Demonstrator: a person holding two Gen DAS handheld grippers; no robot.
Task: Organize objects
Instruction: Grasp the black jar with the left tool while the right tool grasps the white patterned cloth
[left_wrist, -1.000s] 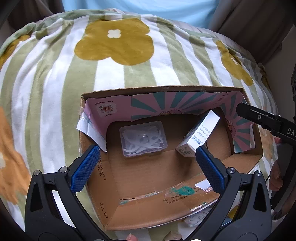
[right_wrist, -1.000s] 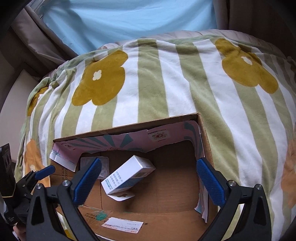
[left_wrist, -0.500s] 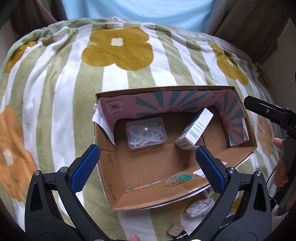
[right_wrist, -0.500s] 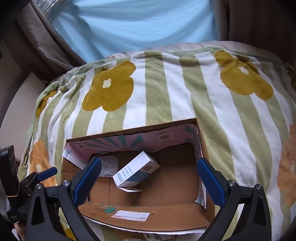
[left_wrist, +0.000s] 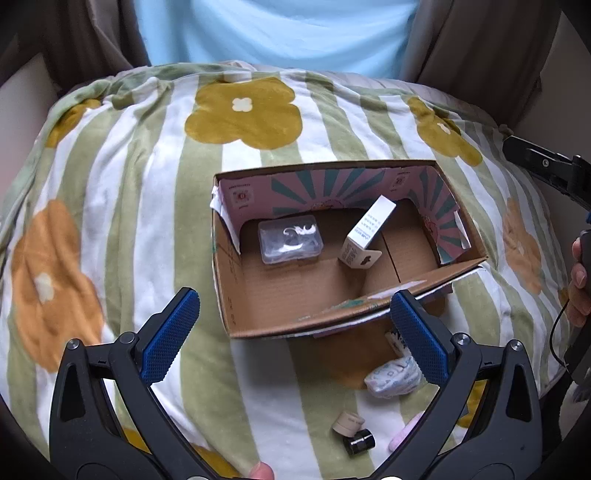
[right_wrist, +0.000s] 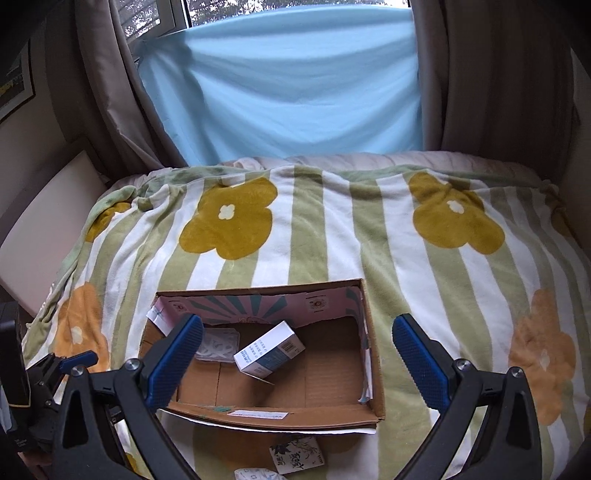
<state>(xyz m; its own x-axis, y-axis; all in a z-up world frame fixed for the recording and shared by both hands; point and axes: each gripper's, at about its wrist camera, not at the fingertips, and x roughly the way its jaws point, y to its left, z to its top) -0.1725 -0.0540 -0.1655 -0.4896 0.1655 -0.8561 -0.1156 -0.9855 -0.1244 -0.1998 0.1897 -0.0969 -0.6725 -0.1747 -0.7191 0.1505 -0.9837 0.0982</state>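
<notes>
An open cardboard box (left_wrist: 236, 295) (right_wrist: 373, 354) lies on a striped flower blanket. Inside it are a clear plastic case (left_wrist: 290, 242) (right_wrist: 218, 345) and a white and blue carton (left_wrist: 365, 232) (right_wrist: 269, 350) leaning on its end. My left gripper (left_wrist: 291, 328) is open and empty, above the box's near edge. My right gripper (right_wrist: 295, 358) is open and empty, held above the box. On the blanket in front of the box lie a white wrapped pack (left_wrist: 393, 378), a small beige cylinder (left_wrist: 347, 422), a small black cylinder (left_wrist: 358, 441) and a patterned packet (right_wrist: 297, 454).
The blanket (right_wrist: 317, 229) covers a bed that drops off at the left and right. A light blue cloth (right_wrist: 288, 85) and brown curtains (right_wrist: 495, 74) hang behind it. The right gripper's body shows at the right edge of the left wrist view (left_wrist: 546, 166).
Both grippers have pulled back and up from the box, so more blanket and the loose items in front of the box show. The box's contents have not moved.
</notes>
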